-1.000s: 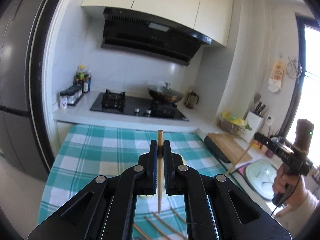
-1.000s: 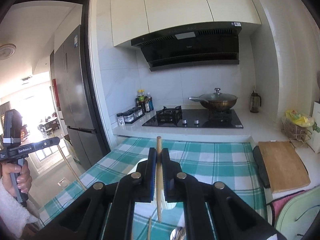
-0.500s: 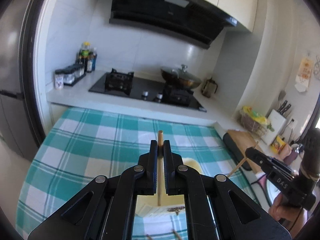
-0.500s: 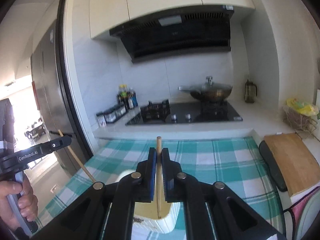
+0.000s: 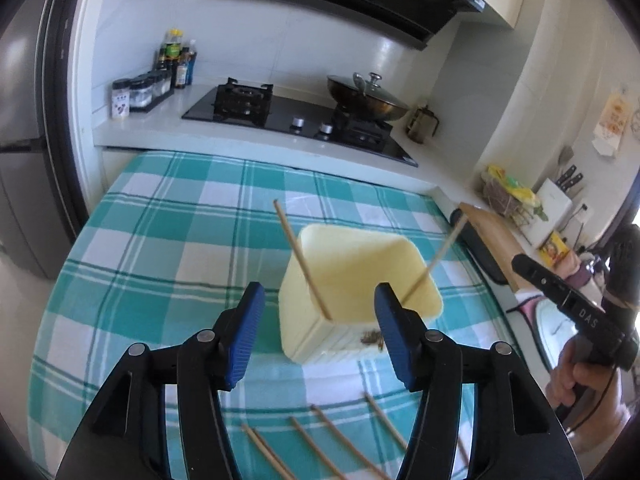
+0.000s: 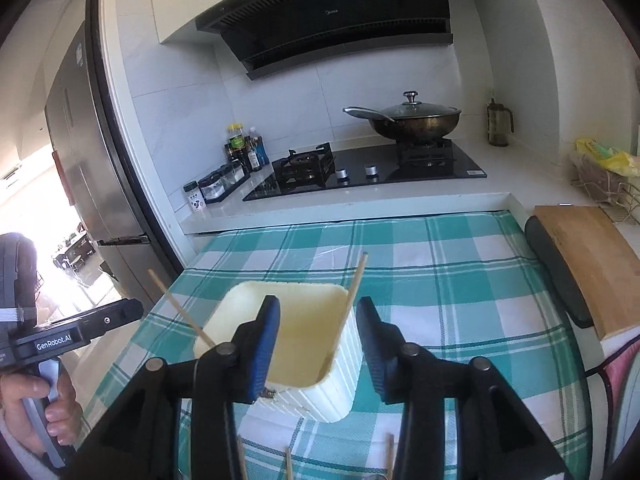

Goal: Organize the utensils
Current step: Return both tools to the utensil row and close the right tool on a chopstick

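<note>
lettering "genrobot.ai" marks left gripper (image 6: 72, 334), perhaps "das" the right gripper (image 5: 560, 300); both jaws just spread, empty.

Checked cloth (image 5: 168, 240) bare left of holder (image 5: 360, 280), two leaning chopsticks (image 5: 302, 264) across its mouth, loose sticks (image 5: 320, 440) in front

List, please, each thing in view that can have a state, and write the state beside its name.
left gripper: open, jaws have just been opening, nothing between them
right gripper: open, jaws have just been opening, holds nothing
yellow holder: upright on the checked cloth
two chopsticks: inside the holder, leaning apart
loose chopsticks: lying flat on the cloth
wok: on the stove, lid on
</note>
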Demonstrator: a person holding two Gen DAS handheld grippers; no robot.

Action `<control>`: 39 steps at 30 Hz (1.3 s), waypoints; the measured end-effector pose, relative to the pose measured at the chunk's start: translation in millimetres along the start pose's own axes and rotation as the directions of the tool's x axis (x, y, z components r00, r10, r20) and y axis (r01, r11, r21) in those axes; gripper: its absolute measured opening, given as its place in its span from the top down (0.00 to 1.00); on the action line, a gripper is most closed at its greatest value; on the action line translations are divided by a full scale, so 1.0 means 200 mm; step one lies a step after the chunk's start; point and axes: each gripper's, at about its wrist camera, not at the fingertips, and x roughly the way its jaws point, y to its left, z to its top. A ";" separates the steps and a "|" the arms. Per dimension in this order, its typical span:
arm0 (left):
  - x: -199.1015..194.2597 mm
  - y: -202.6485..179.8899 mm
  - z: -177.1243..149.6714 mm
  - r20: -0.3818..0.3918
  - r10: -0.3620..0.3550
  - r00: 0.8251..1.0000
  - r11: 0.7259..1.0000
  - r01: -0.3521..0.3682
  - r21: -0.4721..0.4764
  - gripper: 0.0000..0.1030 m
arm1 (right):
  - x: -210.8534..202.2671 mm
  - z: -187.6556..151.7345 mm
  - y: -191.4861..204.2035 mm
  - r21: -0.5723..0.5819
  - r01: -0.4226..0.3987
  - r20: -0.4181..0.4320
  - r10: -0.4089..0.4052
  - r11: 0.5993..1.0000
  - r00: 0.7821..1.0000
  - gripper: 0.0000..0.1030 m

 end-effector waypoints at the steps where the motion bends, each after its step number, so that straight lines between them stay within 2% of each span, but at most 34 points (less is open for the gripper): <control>1: -0.05 0.02 -0.06 -0.013 0.001 1.000 1.000 -0.001 0.006 0.42 | -0.05 -0.03 -0.01 -0.008 0.000 0.003 0.000 1.000 1.000 0.60; 3: -0.12 0.07 -0.18 -0.033 0.013 0.999 1.000 -0.013 0.016 0.33 | -0.15 -0.12 -0.05 -0.025 0.018 0.001 -0.017 1.000 1.000 0.60; 5: -0.20 0.12 -0.34 -0.051 0.041 0.998 0.999 -0.040 0.016 0.29 | -0.24 -0.27 -0.11 -0.039 0.042 -0.018 -0.043 0.998 0.999 0.58; 8: -0.29 0.21 -0.61 -0.079 0.091 0.993 0.995 -0.094 -0.029 0.29 | -0.35 -0.55 -0.24 -0.059 0.120 -0.077 -0.125 0.991 0.989 0.58; 12: -0.34 0.24 -0.93 -0.104 0.149 0.983 0.983 -0.158 -0.089 0.29 | -0.46 -0.92 -0.41 -0.059 0.257 -0.162 -0.263 0.965 0.951 0.58; 14: -0.34 0.23 -1.03 -0.115 0.143 0.983 0.978 -0.158 -0.136 0.29 | -0.51 -1.07 -0.46 -0.051 0.313 -0.189 -0.317 0.948 0.929 0.58; 16: -0.34 0.20 -1.09 -0.113 0.121 0.986 0.976 -0.139 -0.169 0.29 | -0.55 -1.14 -0.45 -0.051 0.331 -0.193 -0.335 0.942 0.922 0.58; 22: -0.28 0.09 -1.13 -0.099 0.131 0.986 0.980 -0.144 -0.137 0.25 | -0.58 -1.17 -0.35 -0.074 0.276 -0.167 -0.284 0.958 0.944 0.58; 28: -0.19 0.09 -1.14 -0.108 0.175 0.979 0.967 -0.191 -0.170 0.25 | -0.52 -1.18 -0.26 -0.103 0.220 -0.178 -0.235 0.970 0.955 0.58; 34: -0.07 0.06 -1.15 -0.141 0.197 0.970 0.963 -0.218 -0.157 0.25 | -0.43 -1.17 -0.21 -0.141 0.187 -0.208 -0.213 0.972 0.955 0.58; 39: -0.01 0.03 -1.17 -0.158 0.267 0.951 0.953 -0.285 -0.107 0.25 | -0.37 -1.15 -0.21 -0.128 0.171 -0.225 -0.197 0.977 0.954 0.58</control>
